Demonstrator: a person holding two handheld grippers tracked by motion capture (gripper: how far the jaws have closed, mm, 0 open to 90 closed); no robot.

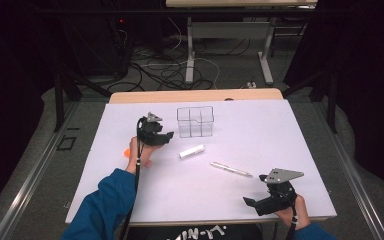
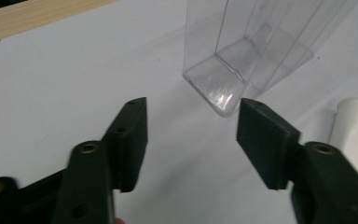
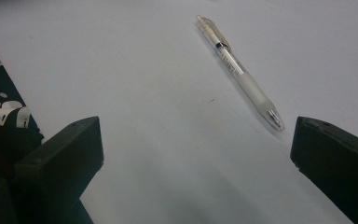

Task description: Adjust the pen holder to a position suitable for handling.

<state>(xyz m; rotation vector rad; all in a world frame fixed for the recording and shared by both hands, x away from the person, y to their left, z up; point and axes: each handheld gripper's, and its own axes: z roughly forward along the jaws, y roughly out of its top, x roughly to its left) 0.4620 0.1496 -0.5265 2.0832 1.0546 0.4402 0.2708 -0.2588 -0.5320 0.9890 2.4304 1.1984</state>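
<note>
The left gripper [image 1: 169, 135] hangs just above the white table [image 1: 260, 130] with its jaws parted and nothing between them; its own view shows bare tabletop in the gap. Directly ahead of its tips, a short way off and not touching, stands the clear plastic organizer [image 2: 242, 60], an upright box split into compartments that all look empty. Off to the side of the right-hand jaw lies a white cylinder [image 2: 354, 135], seen from above as a short tube [image 1: 192, 151] resting flat between this gripper and the pen. Behind the hand that carries this gripper, a small orange object [image 1: 126, 152] sits on the table; what it is cannot be made out.

The right gripper [image 1: 250, 201] rests near the table's near edge, its jaws spread wide and holding nothing. The pen [image 3: 240, 70] lies flat ahead of it, its tip pointing back toward the gap between the jaws and close to the right-hand one, but clear of both.

Judging by this, the sorting work is at its start: nothing is in the organizer, and the pen and the tube both lie loose on the table. What seems left is everything that matters, picking each item up and dropping it upright into a compartment. The pen is the nearer catch for the right gripper, the tube for the left.
</note>
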